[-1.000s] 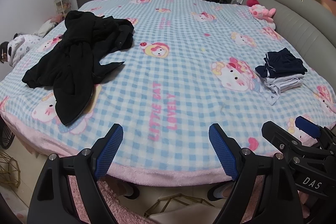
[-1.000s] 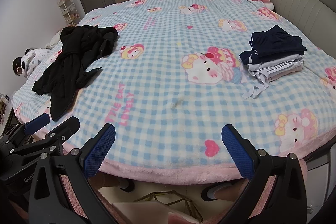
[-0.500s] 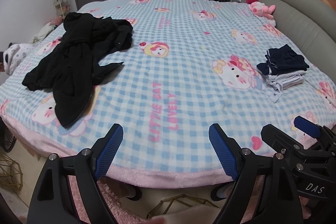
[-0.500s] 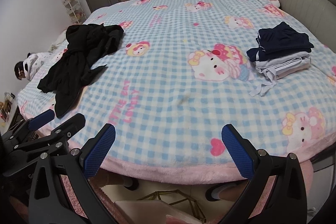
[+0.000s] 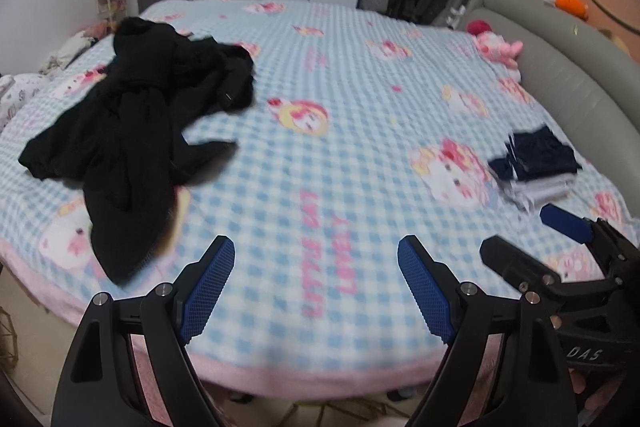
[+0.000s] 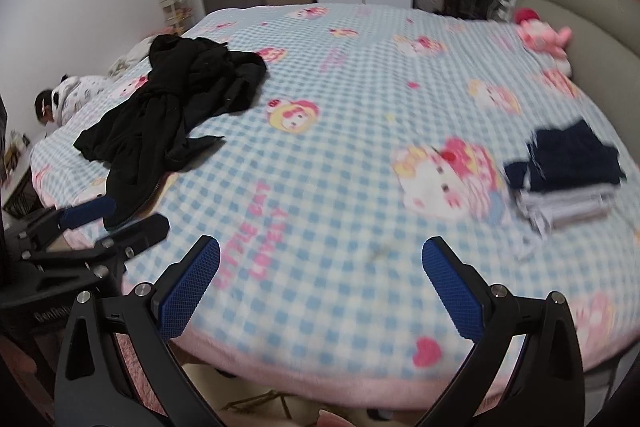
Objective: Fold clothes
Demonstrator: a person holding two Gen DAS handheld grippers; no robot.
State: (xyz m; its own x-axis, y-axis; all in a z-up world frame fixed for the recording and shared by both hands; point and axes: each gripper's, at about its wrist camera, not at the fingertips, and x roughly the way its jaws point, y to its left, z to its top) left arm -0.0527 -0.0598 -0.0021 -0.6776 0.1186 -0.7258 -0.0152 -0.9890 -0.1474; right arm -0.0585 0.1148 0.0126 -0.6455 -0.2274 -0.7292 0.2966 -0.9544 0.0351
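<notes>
The fleecy bed blanket (image 5: 360, 75) is a light blue and white check, dotted with pink-and-yellow cartoon cats, small pink hearts and pink lettering, with a plain pink border. The crumpled jacket-like garment (image 5: 136, 131) is solid black, no pattern at all. The small folded clothes stack (image 6: 568, 179) is dark navy on top and pale grey underneath. The padded headboard (image 5: 568, 75) is plain grey, and the plush toy (image 5: 498, 47) by it is pink. Both sets of gripper finger pads (image 6: 188, 293) are textured blue on black frames.
</notes>
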